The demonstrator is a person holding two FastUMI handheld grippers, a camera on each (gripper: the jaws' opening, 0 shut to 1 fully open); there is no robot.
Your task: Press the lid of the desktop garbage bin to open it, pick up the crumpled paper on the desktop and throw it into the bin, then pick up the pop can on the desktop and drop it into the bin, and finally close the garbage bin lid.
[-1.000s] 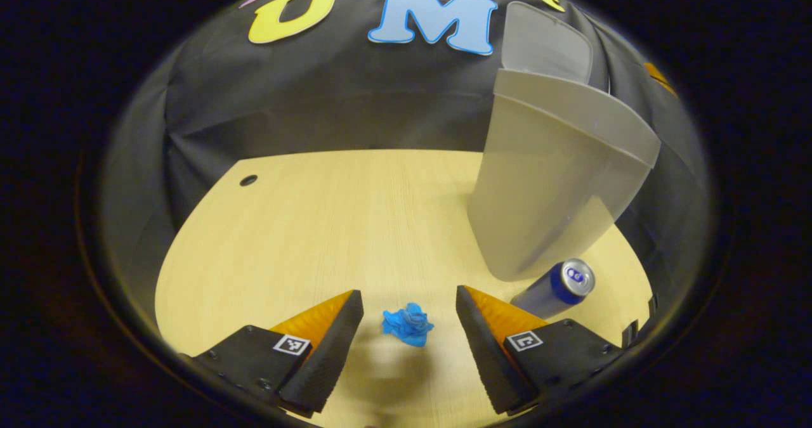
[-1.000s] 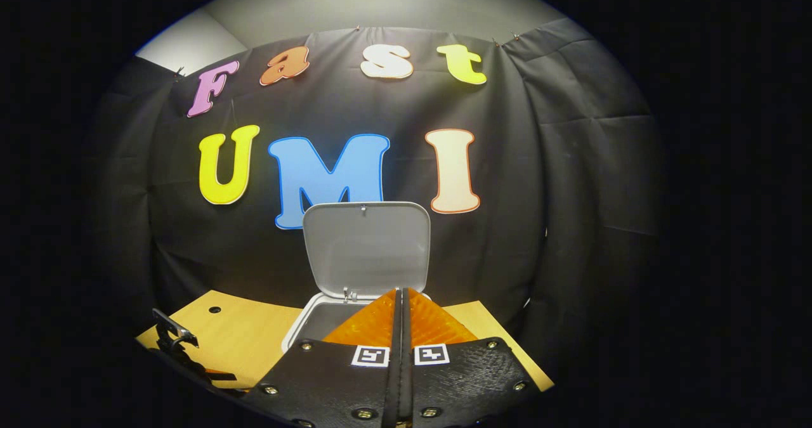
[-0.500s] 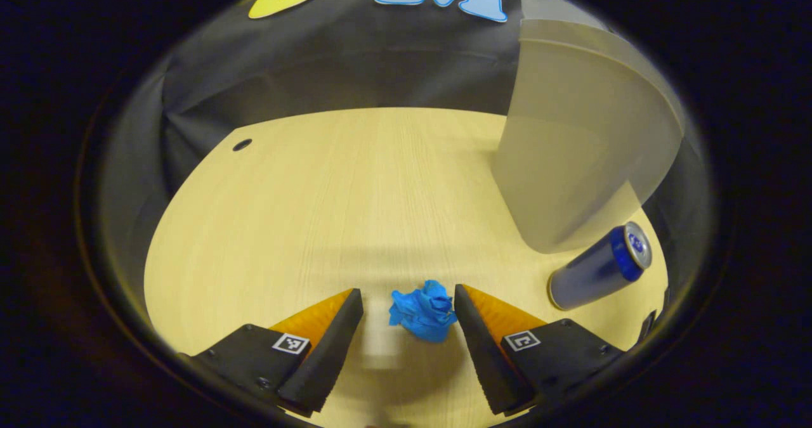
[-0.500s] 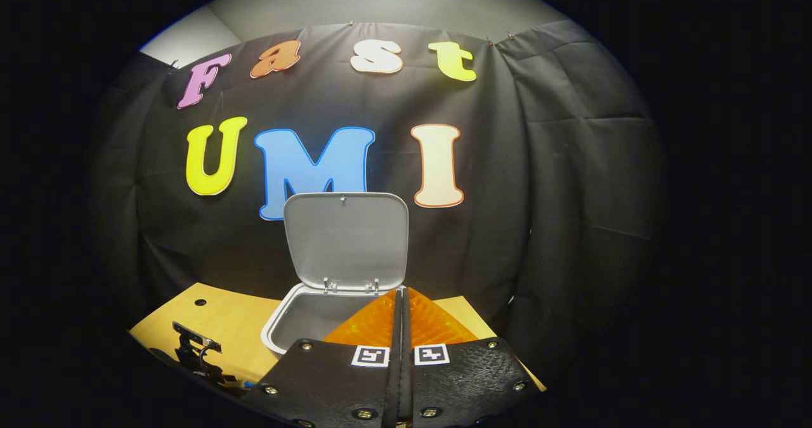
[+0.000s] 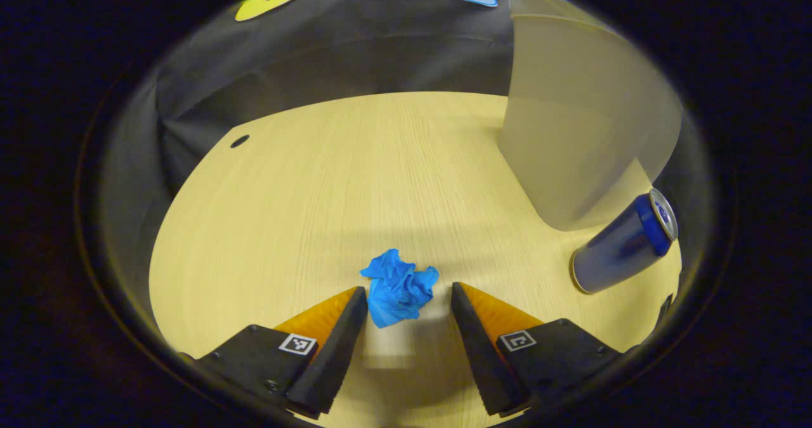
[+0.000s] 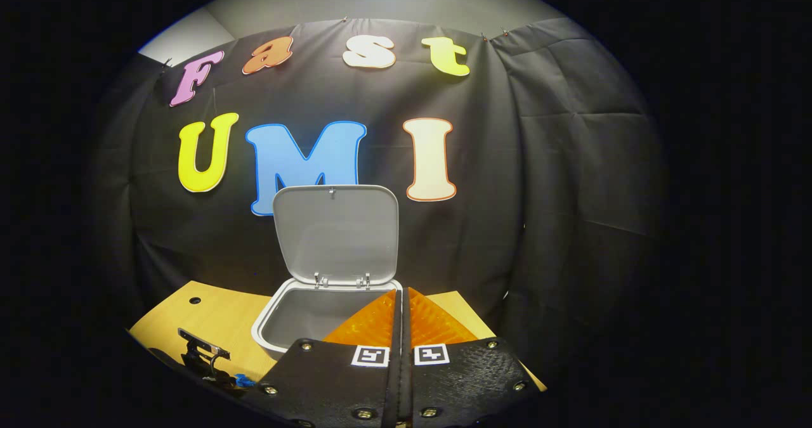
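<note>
Now left fingers (image 5: 355, 317) wide around crumpled paper (image 5: 398, 286)

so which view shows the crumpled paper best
The left gripper view: the blue crumpled paper lies on the desk between the open fingers. The right gripper view catches just a small blue bit at its lower edge.

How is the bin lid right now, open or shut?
Open. In the right gripper view the lid stands upright on its hinges behind the bin, whose grey inside shows.
</note>
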